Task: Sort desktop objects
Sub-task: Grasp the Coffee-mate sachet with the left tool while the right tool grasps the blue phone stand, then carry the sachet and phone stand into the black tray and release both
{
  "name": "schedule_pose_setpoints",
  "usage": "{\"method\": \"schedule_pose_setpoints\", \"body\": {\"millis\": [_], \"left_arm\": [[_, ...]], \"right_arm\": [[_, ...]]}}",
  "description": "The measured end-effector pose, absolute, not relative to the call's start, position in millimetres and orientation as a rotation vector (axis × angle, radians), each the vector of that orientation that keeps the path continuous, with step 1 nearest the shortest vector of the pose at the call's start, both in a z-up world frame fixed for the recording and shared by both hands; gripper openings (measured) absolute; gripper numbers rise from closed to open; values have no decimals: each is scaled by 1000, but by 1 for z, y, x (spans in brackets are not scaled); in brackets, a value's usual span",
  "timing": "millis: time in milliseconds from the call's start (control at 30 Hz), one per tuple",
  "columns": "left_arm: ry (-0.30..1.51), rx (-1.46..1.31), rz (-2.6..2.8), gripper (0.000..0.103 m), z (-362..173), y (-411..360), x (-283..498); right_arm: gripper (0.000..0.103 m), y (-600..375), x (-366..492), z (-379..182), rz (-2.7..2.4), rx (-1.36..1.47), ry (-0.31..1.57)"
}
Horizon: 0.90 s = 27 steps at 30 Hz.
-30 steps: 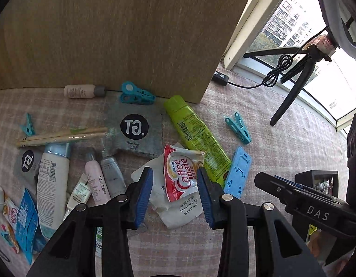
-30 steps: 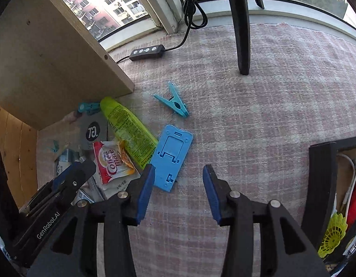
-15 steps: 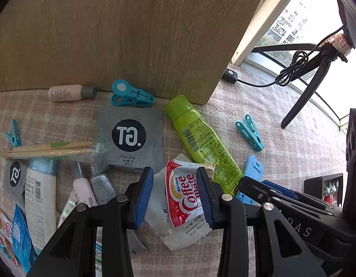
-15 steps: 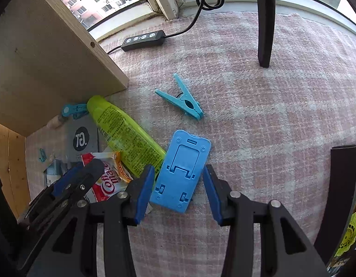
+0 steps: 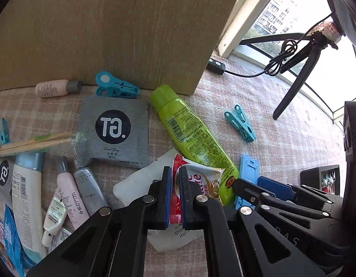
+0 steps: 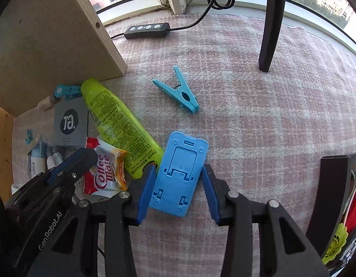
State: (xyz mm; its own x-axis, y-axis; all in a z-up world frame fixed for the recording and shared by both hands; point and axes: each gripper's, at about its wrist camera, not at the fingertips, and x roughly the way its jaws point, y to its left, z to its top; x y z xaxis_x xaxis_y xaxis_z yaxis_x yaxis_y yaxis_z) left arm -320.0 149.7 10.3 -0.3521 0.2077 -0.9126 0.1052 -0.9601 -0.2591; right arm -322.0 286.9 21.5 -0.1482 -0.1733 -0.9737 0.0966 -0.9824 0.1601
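Observation:
My left gripper (image 5: 174, 184) is shut on the red and white Coffee Mate sachet (image 5: 201, 184), which also shows in the right wrist view (image 6: 104, 173). My right gripper (image 6: 178, 184) is open, its jaws on either side of the flat blue phone stand (image 6: 180, 173) lying on the pink checked cloth. A lime green bottle (image 6: 120, 127) lies beside the stand, seen too in the left wrist view (image 5: 191, 136). A blue clothes peg (image 6: 180, 93) lies further out.
A wooden panel (image 5: 108, 27) stands behind. A grey pouch (image 5: 113, 129), small tubes (image 5: 69, 189), chopsticks (image 5: 32, 143), a pink bottle (image 5: 55, 87) and another peg (image 5: 115, 87) lie left. A black organiser (image 6: 332, 196), tripod leg (image 6: 270, 30) and cable switch (image 6: 145, 30) are right.
My left gripper moved forward and shut on the Coffee Mate sachet. My right gripper moved forward so its open jaws now flank the blue phone stand.

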Motion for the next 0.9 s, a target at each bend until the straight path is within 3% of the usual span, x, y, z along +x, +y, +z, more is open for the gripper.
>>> {"method": "schedule_pose_setpoints", "body": {"millis": [233,433,900], "left_arm": [[-406,-1730,2436,2,7,178,-304],[-416,-1713,2400,0,14,202,-276],[-321,-1550,2419,0,85,242,-255]], "right_arm": [[36,309,-292,22,-2260,1902,-4],[35,338,-268,27,-2269,1898,-56],[35,417,-269,99,-2402,1793,-130]]}}
